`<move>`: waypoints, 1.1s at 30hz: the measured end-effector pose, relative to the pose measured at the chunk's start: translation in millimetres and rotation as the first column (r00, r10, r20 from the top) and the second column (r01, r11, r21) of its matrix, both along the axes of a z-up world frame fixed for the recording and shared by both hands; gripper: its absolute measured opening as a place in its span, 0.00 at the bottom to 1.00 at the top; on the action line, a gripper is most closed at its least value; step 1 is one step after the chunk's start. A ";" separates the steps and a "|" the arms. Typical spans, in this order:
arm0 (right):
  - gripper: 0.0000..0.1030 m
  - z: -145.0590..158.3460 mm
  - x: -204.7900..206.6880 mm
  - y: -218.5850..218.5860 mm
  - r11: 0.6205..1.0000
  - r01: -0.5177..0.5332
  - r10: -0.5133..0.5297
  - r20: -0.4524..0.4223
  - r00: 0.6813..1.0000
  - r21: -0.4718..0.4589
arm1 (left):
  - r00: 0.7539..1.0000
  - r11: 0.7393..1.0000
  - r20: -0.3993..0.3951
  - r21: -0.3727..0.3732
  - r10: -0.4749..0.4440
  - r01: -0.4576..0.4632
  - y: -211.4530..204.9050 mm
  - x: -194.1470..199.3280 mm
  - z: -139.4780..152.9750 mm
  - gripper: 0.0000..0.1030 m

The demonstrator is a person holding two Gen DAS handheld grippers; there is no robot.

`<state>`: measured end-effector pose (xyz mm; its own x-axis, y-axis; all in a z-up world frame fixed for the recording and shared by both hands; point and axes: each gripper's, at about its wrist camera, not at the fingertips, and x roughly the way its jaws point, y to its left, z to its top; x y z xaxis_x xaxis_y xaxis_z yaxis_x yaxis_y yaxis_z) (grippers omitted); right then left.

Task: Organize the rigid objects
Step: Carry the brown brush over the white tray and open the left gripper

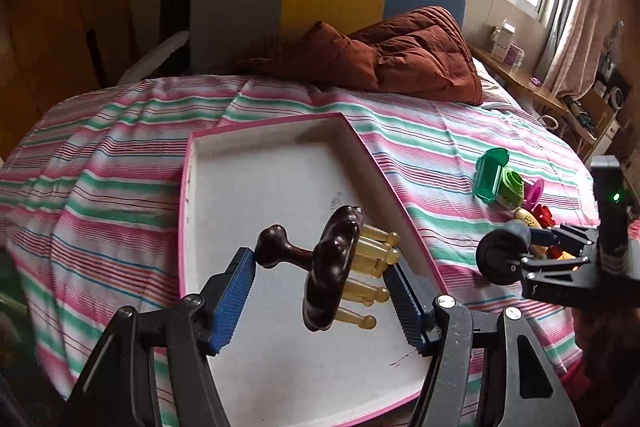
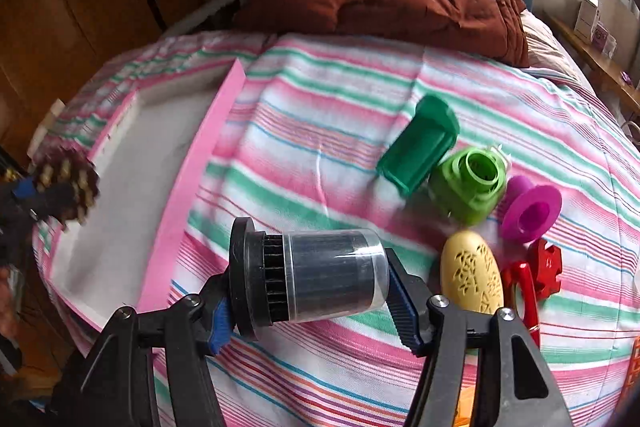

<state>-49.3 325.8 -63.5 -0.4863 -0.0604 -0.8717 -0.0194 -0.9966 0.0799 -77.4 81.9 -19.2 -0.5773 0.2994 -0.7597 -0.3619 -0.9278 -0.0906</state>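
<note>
- Left gripper (image 1: 320, 277) clamped on dark brown wooden massager with pale pegs (image 1: 334, 271), above pink-rimmed white tray (image 1: 280, 121).
- Right gripper (image 2: 308, 297) clamped on black cylinder with clear cap (image 2: 316, 277); tray at 10 o'clock over striped bedsheet (image 2: 340, 115).

The dark brown wooden massager with pale pegs (image 1: 334, 267) looks glossy, lacquered; the pegs are a duller bare wood; the pink-rimmed white tray (image 1: 280, 163) is matt, a bit scuffed; the striped pink-and-green bedsheet (image 2: 340, 99) is soft woven cloth; the black cylinder with a clear plastic cap (image 2: 316, 277) shines; the yellow perforated oval case (image 2: 472, 273) looks like smooth plastic; the rust-brown quilted blanket (image 1: 408, 55) is puffy with a slight sheen.
</note>
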 end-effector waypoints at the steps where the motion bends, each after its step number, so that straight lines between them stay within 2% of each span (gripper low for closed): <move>1: 0.62 -8.0 -3.0 -3.2 0.999 -0.005 0.004 0.026 1.000 0.042 | 1.000 1.000 -0.006 -0.003 0.009 -0.009 -2.7 0.6 1.3 0.64; 3: 0.62 -10.6 -5.8 -6.7 0.998 -0.014 0.013 0.019 1.000 0.061 | 1.000 1.000 -0.014 -0.011 0.023 -0.023 -7.1 1.3 3.4 0.64; 10: 0.63 -13.3 -6.7 -2.6 1.000 -0.004 0.004 0.015 1.000 0.018 | 0.999 0.998 -0.031 -0.055 0.039 -0.040 -9.6 3.0 4.6 0.64; 16: 0.63 -15.1 -7.3 -0.8 1.000 -0.002 0.002 0.025 1.000 -0.002 | 0.996 0.993 -0.081 -0.103 0.044 -0.052 -5.2 1.6 8.6 0.64; 21: 0.63 -16.0 -8.6 -1.8 1.000 -0.007 0.007 0.024 1.000 -0.002 | 0.996 0.994 -0.074 -0.100 0.039 -0.047 -2.9 -6.0 5.8 0.64; 26: 0.63 -16.6 -9.2 0.1 1.000 -0.010 0.010 0.032 0.999 -0.012 | 0.999 0.996 -0.036 -0.089 0.018 -0.021 0.3 -21.5 -4.2 0.64; 30: 0.63 -16.1 -7.8 -0.9 1.000 -0.011 0.011 0.030 0.999 -0.003 | 0.998 1.000 0.066 -0.003 0.017 -0.016 -5.4 -51.8 -20.1 0.64; 33: 0.63 -15.8 -7.8 -1.8 1.000 -0.014 0.013 0.031 0.999 0.003 | 0.993 0.999 0.109 0.010 0.040 -0.042 -9.8 -75.6 -29.0 0.64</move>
